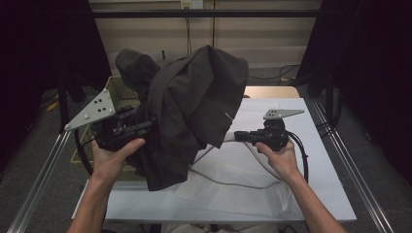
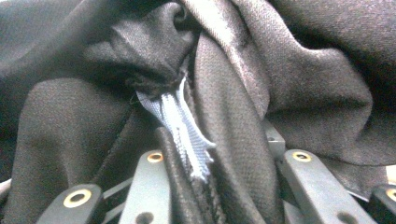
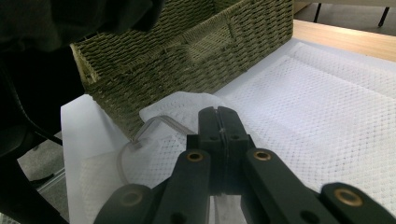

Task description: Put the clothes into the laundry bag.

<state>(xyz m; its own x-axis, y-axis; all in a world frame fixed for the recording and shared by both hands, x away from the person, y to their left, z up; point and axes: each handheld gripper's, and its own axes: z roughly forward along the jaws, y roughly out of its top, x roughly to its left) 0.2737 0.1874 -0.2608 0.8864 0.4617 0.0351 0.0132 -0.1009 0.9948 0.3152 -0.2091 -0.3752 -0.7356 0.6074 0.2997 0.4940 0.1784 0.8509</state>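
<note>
Closest to the lens of my left gripper (image 2: 205,186): two black jaws clamped on a fold of dark garment (image 2: 233,116), a frayed pale tag (image 2: 184,130) standing up between them; beyond that the cloth crowds the view and its outline cannot be made out. From the high view, my left gripper (image 1: 121,128) holds the garment (image 1: 194,107) lifted in a bunched heap above the left part of the desk (image 1: 320,184); it hangs in front of a woven basket (image 1: 119,92), hiding most of it. My right gripper (image 1: 243,136) sits just right of the garment's hanging edge; whether it pinches any cloth is hidden there. In the right gripper view its jaws (image 3: 218,122) are pressed together, nothing dark between them, over a white mesh sheet (image 3: 327,116). A clear cord (image 3: 140,140) runs under the sheet's edge, its far end cut off. The basket (image 3: 187,56) stands beyond, its upper left corner covered by the garment (image 3: 74,18).
</note>
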